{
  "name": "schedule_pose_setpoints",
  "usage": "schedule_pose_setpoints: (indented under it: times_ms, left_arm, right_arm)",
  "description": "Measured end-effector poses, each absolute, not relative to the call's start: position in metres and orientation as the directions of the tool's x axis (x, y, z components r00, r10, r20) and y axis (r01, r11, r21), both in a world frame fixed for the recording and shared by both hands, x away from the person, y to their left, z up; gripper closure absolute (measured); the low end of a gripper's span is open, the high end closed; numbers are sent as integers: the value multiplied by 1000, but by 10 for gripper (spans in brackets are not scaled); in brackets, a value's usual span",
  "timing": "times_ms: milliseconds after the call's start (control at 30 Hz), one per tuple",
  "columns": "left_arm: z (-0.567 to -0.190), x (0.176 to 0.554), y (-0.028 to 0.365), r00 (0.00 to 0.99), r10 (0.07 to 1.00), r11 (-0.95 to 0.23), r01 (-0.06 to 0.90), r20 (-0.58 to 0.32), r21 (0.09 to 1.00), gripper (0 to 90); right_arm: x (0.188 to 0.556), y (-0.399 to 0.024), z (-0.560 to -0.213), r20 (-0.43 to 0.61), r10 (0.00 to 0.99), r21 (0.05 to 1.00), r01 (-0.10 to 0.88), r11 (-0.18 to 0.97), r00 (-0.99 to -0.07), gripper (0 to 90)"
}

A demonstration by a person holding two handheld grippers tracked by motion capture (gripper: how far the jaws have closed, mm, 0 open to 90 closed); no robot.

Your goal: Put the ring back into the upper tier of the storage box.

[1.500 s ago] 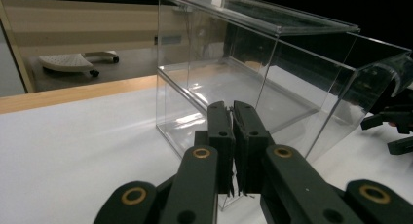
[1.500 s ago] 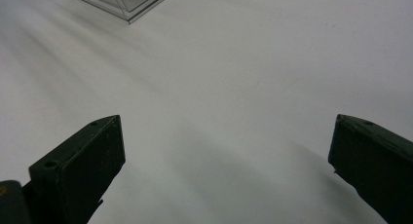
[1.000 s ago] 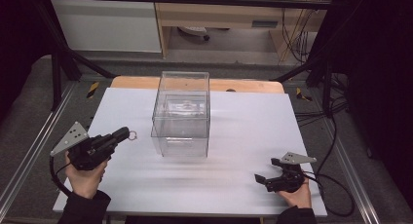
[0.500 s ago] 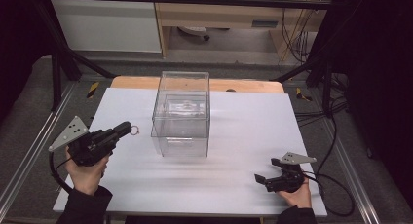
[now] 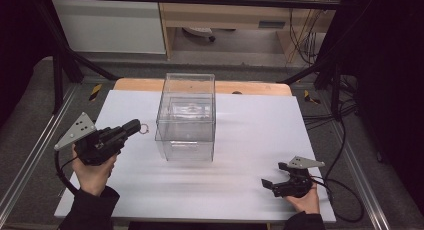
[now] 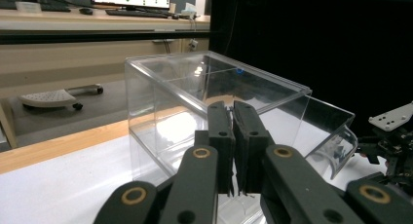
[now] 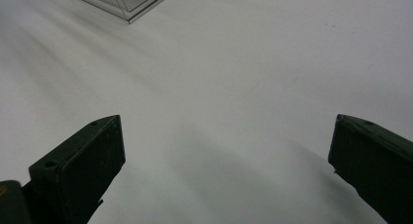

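Clear plastic box (image 5: 186, 117) stands upright near the middle of my white bench (image 5: 240, 155), slightly toward the far edge. From the high view I make out a smaller clear compartment or inner box nested inside it; through the walls I see nothing else that I can identify, only reflections. In the left gripper view the box (image 6: 209, 102) shows an open top rim and a lower clear section sticking out on the side nearer the right gripper, with a curved clear lip at its end. I cannot tell whether that lower piece is a drawer or a separate tray.

Left gripper (image 5: 134, 126) held above the bench's left side, pointed at the box. Its jaws are pressed together, faces meeting with only a hairline seam between them in the left gripper view (image 6: 233, 146). A small metal ring (image 5: 144, 129) sits right at the jaw tips in the high view; whether the tips pinch it or it merely hangs there, I cannot tell. The tips are just beside the box's left wall, not touching it.

Right gripper (image 5: 272, 182) rests low at the bench's near right corner, well apart from the box. Its jaws are spread wide with bare bench between them (image 7: 224, 156). One bottom corner of the box (image 7: 124, 2) shows at the top of the right gripper view, far ahead of the jaws.
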State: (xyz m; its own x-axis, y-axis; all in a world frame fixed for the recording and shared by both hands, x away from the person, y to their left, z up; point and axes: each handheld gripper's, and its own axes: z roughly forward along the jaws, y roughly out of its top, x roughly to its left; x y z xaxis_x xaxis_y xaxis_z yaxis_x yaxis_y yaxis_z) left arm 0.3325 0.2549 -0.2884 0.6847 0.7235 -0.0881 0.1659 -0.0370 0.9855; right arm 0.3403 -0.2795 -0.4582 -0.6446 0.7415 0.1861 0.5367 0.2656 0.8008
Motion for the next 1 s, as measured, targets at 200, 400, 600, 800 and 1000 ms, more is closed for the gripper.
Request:
schedule_pose_setpoints:
  times_ms: [200, 400, 600, 800, 1000]
  left_arm:
    - [-284, 335, 246, 696, 714, -50, 163, -79, 985, 864]
    - [-280, 338, 237, 706, 704, -59, 160, -72, 985, 864]
    - [-279, 342, 227, 716, 695, -77, 163, -64, 984, 864]
    - [-279, 344, 216, 729, 682, -102, 166, -52, 981, 864]
    - [-282, 348, 205, 740, 671, -130, 179, -46, 975, 864]
  right_arm:
    - [340, -280, -458, 186, 742, 801, 537, 266, -644, 5]
    - [340, -280, -458, 186, 741, 799, 538, 269, -645, 4]
    - [340, -280, -458, 185, 742, 801, 537, 266, -644, 5]
    - [340, -280, -458, 184, 740, 799, 537, 271, -647, 4]
    - [340, -280, -458, 185, 741, 801, 536, 267, -645, 4]
